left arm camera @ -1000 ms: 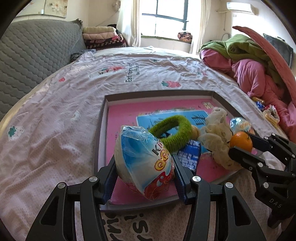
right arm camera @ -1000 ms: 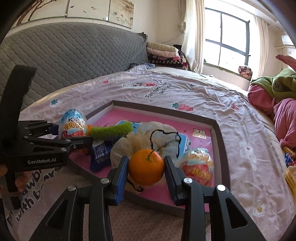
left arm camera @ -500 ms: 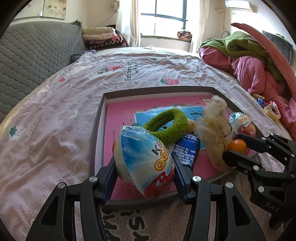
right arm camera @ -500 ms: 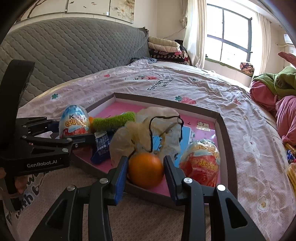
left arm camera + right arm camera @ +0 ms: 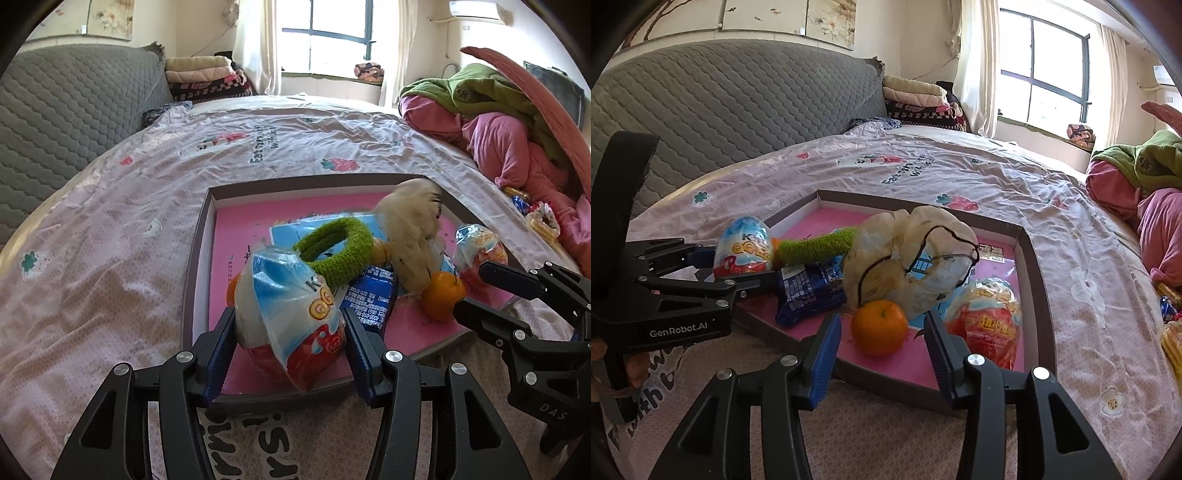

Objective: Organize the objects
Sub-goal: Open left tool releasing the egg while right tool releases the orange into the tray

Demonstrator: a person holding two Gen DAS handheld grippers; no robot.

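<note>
Two blue fingers [image 5: 354, 343] of the left gripper [image 5: 290, 345] pinch a wrapped egg [image 5: 291, 317] over the tray [image 5: 1036, 280]. The right gripper [image 5: 882, 343] is spread wide (touching nothing) around an orange [image 5: 880, 326] sitting in the tray on the bed [image 5: 979, 170].

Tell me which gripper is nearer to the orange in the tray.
Right. The right gripper is open with its fingers on either side of the orange. The left gripper is farther to the side, shut on the blue egg toy.
</note>
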